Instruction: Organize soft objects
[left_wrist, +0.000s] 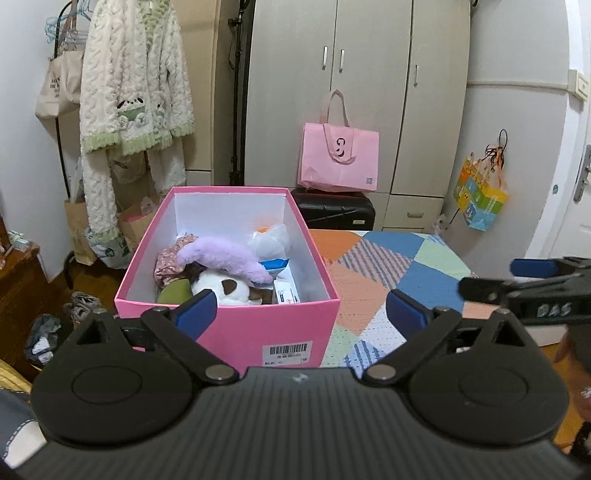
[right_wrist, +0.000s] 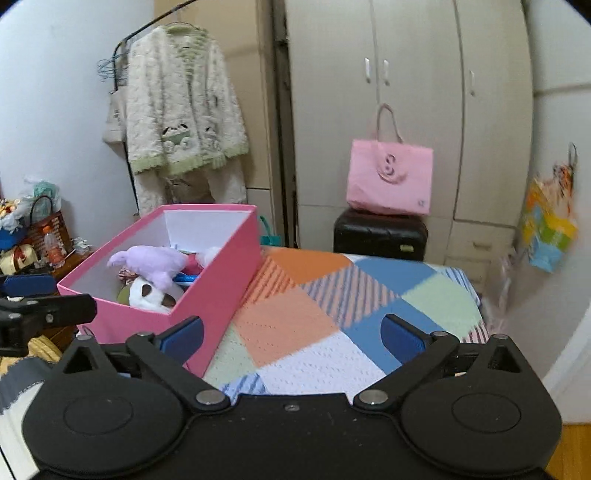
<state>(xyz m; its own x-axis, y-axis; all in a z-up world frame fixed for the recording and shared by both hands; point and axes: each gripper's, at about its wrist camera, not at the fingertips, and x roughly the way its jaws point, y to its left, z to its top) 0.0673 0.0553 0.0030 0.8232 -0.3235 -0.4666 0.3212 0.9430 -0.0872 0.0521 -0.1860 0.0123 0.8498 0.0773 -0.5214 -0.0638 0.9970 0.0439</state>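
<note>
On my far left a fluffy cream cardigan (left_wrist: 133, 92) hangs from a rack, out of the way. Next comes the pink box (left_wrist: 236, 325), sitting on the left end of the patchwork blanket (left_wrist: 388, 266). The soft things are in it: a purple plush (left_wrist: 225, 258) on top, a white-and-brown plush (left_wrist: 225, 290) under it, a white toy (left_wrist: 271, 240) behind, some floral cloth (left_wrist: 168, 258) at the left wall. A couple of small cartons lie in there too.

My left gripper (left_wrist: 299, 314) hangs just in front of the box's near wall, jaws spread wide, nothing between them. My right gripper (right_wrist: 291, 334) is over bare blanket to the right of the box, also wide open and empty.

I see no soft item left out on the blanket, so I judge the sorting is near done. The risk now is the left gripper: it is close to the box's near wall, and pushing forward could shove or tip it off the blanket's left edge. The two grippers are also near each other and could knock together.
</note>
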